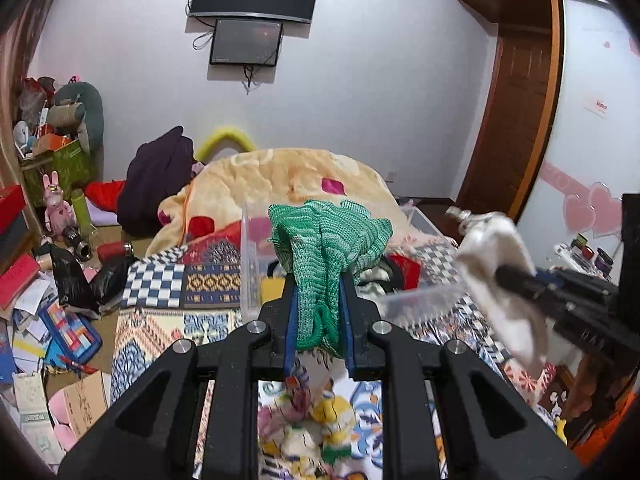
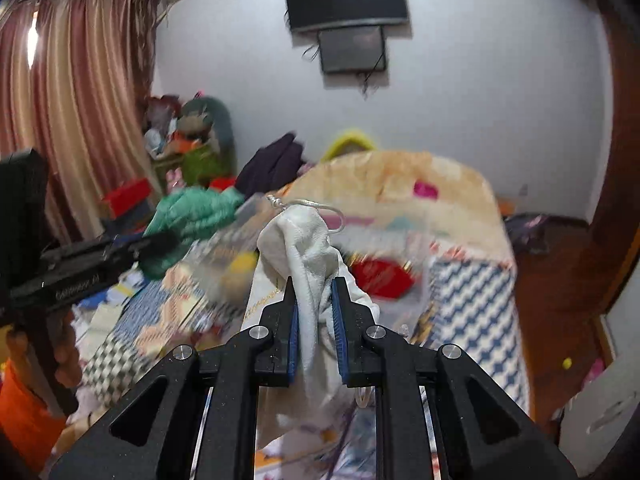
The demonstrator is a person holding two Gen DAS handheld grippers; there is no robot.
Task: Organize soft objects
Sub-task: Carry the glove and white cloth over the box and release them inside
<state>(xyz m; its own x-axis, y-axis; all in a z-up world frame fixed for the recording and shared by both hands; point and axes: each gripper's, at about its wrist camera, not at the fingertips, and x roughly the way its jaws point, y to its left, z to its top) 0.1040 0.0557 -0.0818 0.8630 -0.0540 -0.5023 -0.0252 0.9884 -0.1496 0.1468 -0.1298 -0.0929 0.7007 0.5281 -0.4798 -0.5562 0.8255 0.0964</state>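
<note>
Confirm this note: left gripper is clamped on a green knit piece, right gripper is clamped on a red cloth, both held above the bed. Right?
One detail is off. The right gripper is shut on a white cloth, not a red one, as the right wrist view shows. The left gripper does clamp the green knit piece, both above the bed.

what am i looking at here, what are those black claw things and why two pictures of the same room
No robot here: a person carries a hand-held gripper in each hand, and each has a wide-angle camera looking along its two fingers. That gives two views of one bedroom.

In the left wrist view, the left hand-held gripper is clamped on a green knitted cloth. In the right wrist view, the right hand-held gripper pinches a white cloth. Each gripper also shows at the edge of the other's picture.

Below them is a bed with a patterned cover, a peach blanket and a clear plastic bin. The right view is blurred.
</note>
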